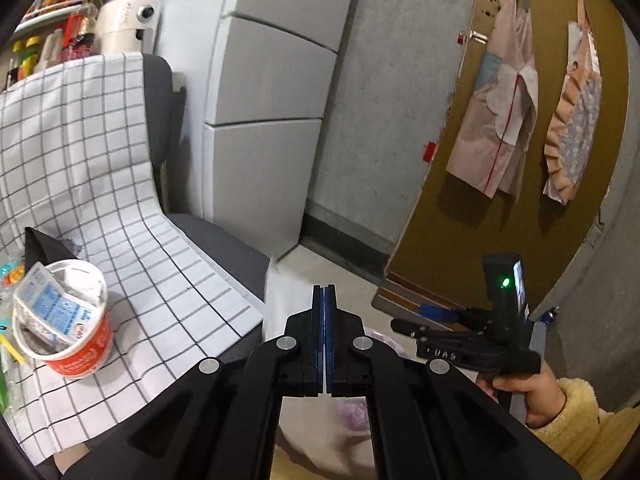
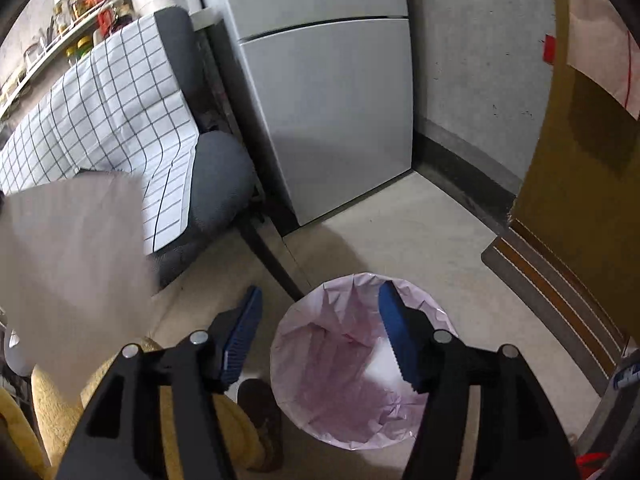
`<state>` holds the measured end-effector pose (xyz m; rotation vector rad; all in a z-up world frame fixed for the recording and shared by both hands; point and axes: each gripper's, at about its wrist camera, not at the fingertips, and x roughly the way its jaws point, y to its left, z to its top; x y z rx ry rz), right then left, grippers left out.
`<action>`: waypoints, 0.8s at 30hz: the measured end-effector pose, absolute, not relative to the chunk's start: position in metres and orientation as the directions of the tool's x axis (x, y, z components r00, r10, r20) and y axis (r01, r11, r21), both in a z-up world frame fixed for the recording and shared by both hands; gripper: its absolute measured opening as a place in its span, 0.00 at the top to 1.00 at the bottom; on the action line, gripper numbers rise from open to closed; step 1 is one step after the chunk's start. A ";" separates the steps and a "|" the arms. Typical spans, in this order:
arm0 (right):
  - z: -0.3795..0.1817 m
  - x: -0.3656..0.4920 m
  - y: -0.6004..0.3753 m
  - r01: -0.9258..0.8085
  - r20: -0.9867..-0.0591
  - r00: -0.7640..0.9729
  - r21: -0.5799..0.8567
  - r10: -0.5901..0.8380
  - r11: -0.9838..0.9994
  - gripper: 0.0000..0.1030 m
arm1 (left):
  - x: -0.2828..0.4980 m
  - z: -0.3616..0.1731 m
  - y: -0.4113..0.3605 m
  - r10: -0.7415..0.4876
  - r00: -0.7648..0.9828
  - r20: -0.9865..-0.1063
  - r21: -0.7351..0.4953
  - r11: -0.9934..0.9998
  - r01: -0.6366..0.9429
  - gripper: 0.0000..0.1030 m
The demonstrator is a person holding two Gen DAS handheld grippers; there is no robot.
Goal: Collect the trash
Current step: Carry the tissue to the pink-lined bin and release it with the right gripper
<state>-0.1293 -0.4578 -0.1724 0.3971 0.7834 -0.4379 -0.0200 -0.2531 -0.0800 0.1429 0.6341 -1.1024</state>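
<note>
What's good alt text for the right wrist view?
The right gripper, blue pads apart and empty, points down over a round bin lined with a pink plastic bag on a beige floor. A blurred white sheet hangs at left, before a chair draped in white grid-checked cloth.

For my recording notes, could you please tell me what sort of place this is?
Probably a small home kitchen: a grey fridge stands against the wall, a shelf of bottles and jars sits behind the chair, and aprons hang on the door.
</note>
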 end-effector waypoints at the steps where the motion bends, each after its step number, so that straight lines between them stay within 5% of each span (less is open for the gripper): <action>1: -0.171 -0.132 -0.459 0.515 -0.738 0.635 0.184 -0.229 0.837 0.42 | -0.021 -0.083 -0.257 -0.786 0.282 -0.550 -0.198 0.451 0.870 1.00; 10: -0.157 -0.144 -0.484 0.551 -0.676 0.680 0.214 -0.285 0.806 0.42 | -0.033 -0.125 -0.317 -0.784 0.134 -0.607 -0.207 0.319 0.925 1.00; 24: -0.191 -0.175 -0.516 0.634 -0.707 0.603 0.144 -0.369 0.760 0.42 | -0.048 -0.226 -0.410 -0.715 0.118 -0.690 -0.135 0.287 0.948 0.97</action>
